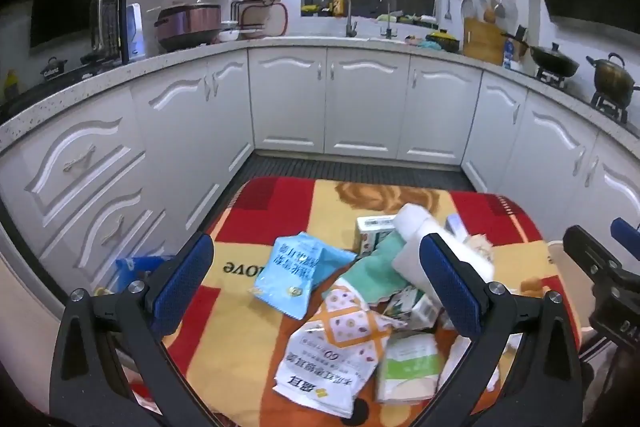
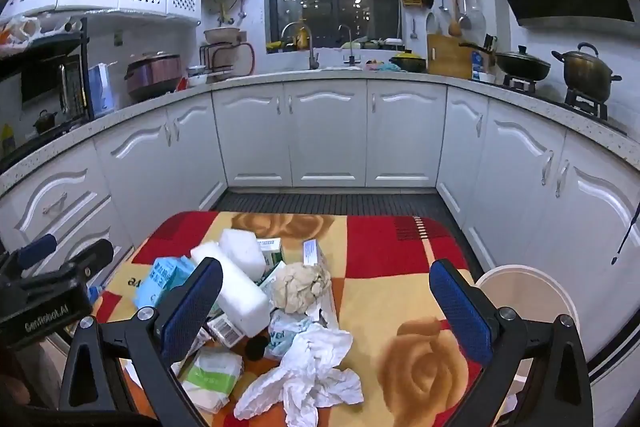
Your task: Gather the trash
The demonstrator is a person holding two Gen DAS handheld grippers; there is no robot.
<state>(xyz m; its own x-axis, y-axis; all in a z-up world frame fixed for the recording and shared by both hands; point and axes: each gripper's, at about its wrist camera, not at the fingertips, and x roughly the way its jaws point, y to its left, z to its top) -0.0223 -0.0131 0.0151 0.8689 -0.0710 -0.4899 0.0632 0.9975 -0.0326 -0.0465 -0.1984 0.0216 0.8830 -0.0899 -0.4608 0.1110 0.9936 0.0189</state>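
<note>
Hovering wide-open, empty fingers (image 1: 451, 285) above trash pile (image 1: 348, 311)

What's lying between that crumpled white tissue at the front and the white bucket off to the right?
Only bare blanket, with its printed rose. In the right wrist view, nothing sits between the tissue and the bucket except the right gripper's own finger in the foreground.

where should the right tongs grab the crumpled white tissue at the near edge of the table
Grip the raised, bunched middle of the crumpled white tissue, coming down from above. It lies loose and spread on the red and yellow patterned blanket, with thin flat edges that would likely slip out. The right tongs are open and wide enough to straddle that hump.
</note>
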